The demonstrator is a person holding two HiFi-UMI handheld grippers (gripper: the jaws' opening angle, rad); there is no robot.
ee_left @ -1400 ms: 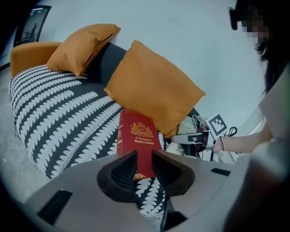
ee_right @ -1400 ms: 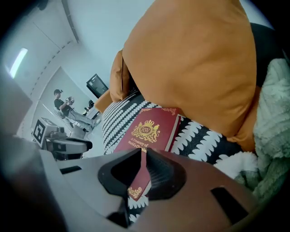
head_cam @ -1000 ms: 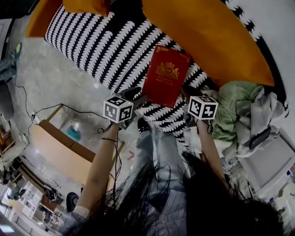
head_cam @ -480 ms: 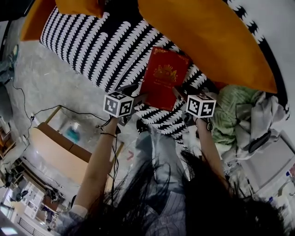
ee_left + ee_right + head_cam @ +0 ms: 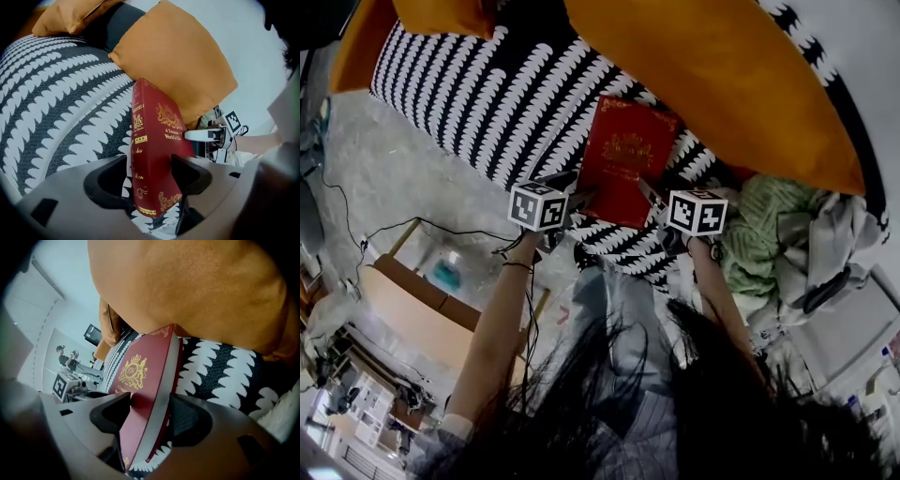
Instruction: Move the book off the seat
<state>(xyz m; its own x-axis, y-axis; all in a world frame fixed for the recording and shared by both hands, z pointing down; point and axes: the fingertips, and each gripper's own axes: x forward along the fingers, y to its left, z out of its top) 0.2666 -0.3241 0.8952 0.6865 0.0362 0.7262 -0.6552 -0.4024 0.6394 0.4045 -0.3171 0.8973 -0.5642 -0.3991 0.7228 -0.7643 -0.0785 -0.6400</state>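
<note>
Book point(image 5: 626, 159) lies on the striped seat point(image 5: 478, 94) in the head view, left gripper point(image 5: 579, 195) and right gripper point(image 5: 649, 193) at its near corners. Left gripper view: jaws, just opening, straddle the spine ungripped. Right gripper view: same over the page edge; we should close both squarely before lifting.

Head cam stares steeply down at the seat point(image 5: 478, 94); both gripper views sit low, super close, flanking the book point(image 5: 623, 159) all three share.
</note>
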